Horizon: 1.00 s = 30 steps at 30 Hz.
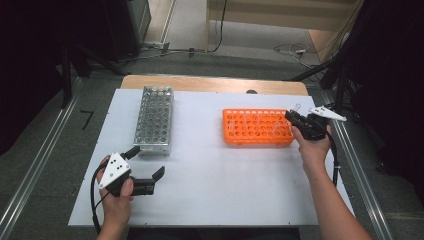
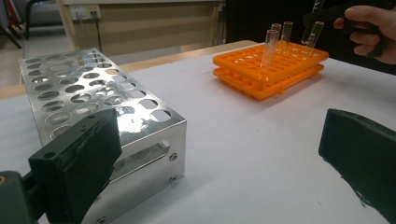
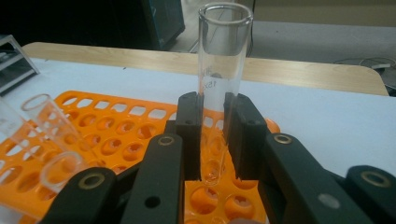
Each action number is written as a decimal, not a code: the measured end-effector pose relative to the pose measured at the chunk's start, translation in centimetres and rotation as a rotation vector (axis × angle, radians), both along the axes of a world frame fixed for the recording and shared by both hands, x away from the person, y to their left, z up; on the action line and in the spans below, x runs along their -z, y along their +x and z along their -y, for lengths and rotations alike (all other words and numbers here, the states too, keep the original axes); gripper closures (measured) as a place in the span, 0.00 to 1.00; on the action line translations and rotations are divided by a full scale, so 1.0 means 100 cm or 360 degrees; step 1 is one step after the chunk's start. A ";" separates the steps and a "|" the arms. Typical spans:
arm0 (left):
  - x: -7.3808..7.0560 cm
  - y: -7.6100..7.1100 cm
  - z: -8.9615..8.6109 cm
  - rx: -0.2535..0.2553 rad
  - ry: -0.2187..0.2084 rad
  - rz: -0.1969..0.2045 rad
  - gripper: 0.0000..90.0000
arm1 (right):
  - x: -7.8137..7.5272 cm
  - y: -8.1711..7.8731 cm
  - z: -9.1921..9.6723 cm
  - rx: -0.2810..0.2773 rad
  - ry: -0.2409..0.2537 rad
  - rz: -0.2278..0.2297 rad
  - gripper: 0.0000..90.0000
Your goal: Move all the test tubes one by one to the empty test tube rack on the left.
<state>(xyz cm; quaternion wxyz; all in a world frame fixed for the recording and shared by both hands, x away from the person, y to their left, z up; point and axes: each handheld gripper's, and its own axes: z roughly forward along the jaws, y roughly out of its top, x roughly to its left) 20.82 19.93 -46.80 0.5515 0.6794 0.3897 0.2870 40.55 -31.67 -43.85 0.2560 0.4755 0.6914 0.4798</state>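
Observation:
An orange tube rack (image 1: 256, 127) lies right of centre on the white table; in the left gripper view the orange rack (image 2: 271, 70) holds two clear tubes (image 2: 270, 46). My right gripper (image 1: 295, 116) hovers at the rack's right end, shut on a clear test tube (image 3: 219, 88) whose rounded bottom hangs just above the orange rack (image 3: 116, 140). The held tube (image 2: 314, 35) tilts under the right hand. My left gripper (image 1: 147, 162) rests at the near left with its jaws wide apart and nothing between them, beside the metal rack (image 1: 154, 119).
The metal rack (image 2: 93, 102) has several empty holes. Two more clear tubes (image 3: 42, 121) stand in the orange rack at the left of the right gripper view. A wooden table edge (image 1: 215, 82) runs behind the white board. Cables lie on the floor beyond.

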 end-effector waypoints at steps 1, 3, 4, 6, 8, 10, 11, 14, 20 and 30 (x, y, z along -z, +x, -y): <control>0.000 0.000 0.000 -0.0001 0.0000 0.0003 0.00 | -0.002 -0.003 0.001 -0.0007 0.0017 0.0002 0.82; 0.000 0.000 0.000 0.0001 -0.0005 0.0003 0.00 | -0.004 -0.006 0.002 -0.0013 0.0022 0.0008 0.82; 0.000 0.000 0.000 0.0009 -0.0008 0.0003 0.00 | -0.006 -0.013 0.004 -0.0017 0.0034 0.0011 0.82; -0.001 0.000 0.000 0.0017 -0.0009 0.0009 0.00 | -0.008 -0.021 0.006 -0.0031 0.0044 0.0014 0.82; -0.002 0.000 0.001 0.0036 -0.0008 -0.0004 0.00 | -0.009 -0.029 0.008 -0.0030 0.0056 0.0009 0.82; -0.003 0.001 0.001 0.0070 -0.0008 -0.0008 0.00 | -0.008 -0.037 0.009 -0.0050 0.0058 0.0006 0.82; -0.004 0.001 0.002 0.0073 -0.0004 -0.0007 0.00 | -0.008 -0.041 0.009 -0.0059 0.0044 0.0006 0.82; -0.005 0.001 0.004 0.0089 -0.0010 -0.0002 0.00 | -0.008 -0.053 0.010 -0.0080 0.0043 -0.0002 0.82; -0.010 0.000 0.010 0.0111 -0.0009 0.0003 0.00 | -0.009 -0.078 0.007 -0.0142 0.0031 -0.0002 0.82; -0.026 0.001 0.028 0.0166 -0.0041 0.0013 0.00 | -0.010 -0.107 -0.013 -0.0285 -0.0002 0.0013 0.82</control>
